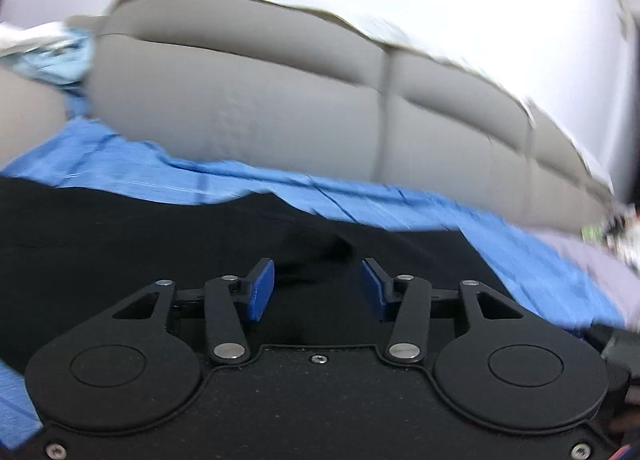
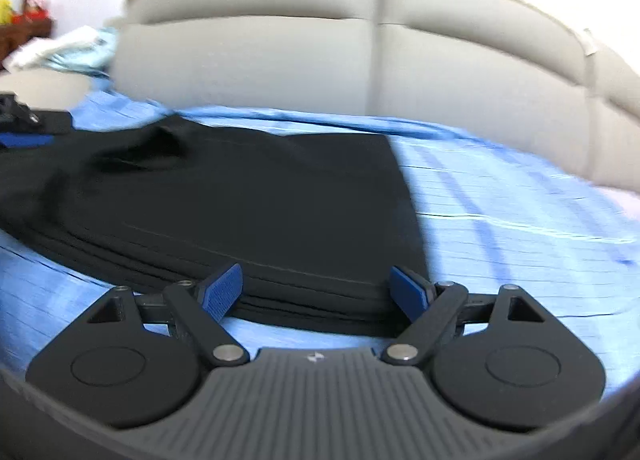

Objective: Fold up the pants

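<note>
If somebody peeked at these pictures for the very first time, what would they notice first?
Probably the black folded pants, lying in stacked layers in the middle of the bright blue striped bedsheet. Right behind them rises the big grey padded headboard, puffy like cushions. Up close at the bottom, the right gripper spreads its blue-padded fingers wide at the near edge of the pants, and the left gripper hovers over the black cloth, holding nothing.

matt black cloth pants (image 2: 248,195), woven blue sheet (image 2: 500,219)

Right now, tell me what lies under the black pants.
The black pants lie on a blue striped sheet, which shows past their near, right and far edges. Their stacked folded layers show at the near edge. Anything beneath their middle is covered and cannot be seen.
</note>
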The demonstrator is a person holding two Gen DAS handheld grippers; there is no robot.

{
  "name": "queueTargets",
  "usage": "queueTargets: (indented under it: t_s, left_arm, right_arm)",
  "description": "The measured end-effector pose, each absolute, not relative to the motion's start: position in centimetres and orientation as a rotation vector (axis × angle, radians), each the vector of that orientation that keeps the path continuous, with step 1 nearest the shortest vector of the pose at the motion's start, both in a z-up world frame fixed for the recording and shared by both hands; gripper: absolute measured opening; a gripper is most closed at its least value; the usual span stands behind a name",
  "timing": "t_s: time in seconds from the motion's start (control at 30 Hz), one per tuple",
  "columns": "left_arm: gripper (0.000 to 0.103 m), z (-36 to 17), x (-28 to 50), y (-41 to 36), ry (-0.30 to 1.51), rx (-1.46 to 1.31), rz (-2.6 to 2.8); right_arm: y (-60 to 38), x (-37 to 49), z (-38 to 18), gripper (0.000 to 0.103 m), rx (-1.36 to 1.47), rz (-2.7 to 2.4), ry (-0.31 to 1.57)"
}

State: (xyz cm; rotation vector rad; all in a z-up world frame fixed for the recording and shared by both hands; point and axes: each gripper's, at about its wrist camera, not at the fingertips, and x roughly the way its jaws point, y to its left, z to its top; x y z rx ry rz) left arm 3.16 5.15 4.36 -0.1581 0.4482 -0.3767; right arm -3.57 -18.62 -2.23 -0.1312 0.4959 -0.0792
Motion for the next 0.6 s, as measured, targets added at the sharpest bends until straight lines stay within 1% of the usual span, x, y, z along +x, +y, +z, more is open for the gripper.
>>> queueTargets:
  t_s: [0.03,0.13,0.2,0.33,0.4,0.43,0.6]
  left_arm:
    - [0.044,4.0,3.3,4.0,0.467,-0.119,-0.386]
    - [0.037,2.5,4.1,1.2,0.568,-0.009,-0.376]
    - [0.027,1.5,4.4,0.3,0.640,0.035,-0.348]
    - [0.025,2.1,4.2,-0.1,0.663,0.013,-0.366]
    - [0.015,3.0,4.8,-0.5,0.657,0.015,-0.394]
    - [0.013,3.4,5.4,-1.1,0.654,0.031,-0.395]
    - [0.011,3.1,9.7,-5.1,0.676,0.076,-0.377]
  right_arm:
    - [-18.8,-3.7,-2.3,0.090,-0.156,-0.109,0.495]
    - [-19.8,-4.2,-2.6,0.090,-0.183,-0.177,0.499]
    - [-20.5,-4.2,-2.8,0.090,-0.170,-0.217,0.503]
    - [-21.4,-4.5,-2.1,0.090,-0.135,-0.217,0.426]
    - [-21.5,-4.2,-1.7,0.090,-0.107,-0.184,0.371]
    - [-21.4,-3.8,-1.5,0.090,-0.098,-0.170,0.354]
    - [-20.9,-1.2,-2.1,0.089,-0.066,-0.100,0.327]
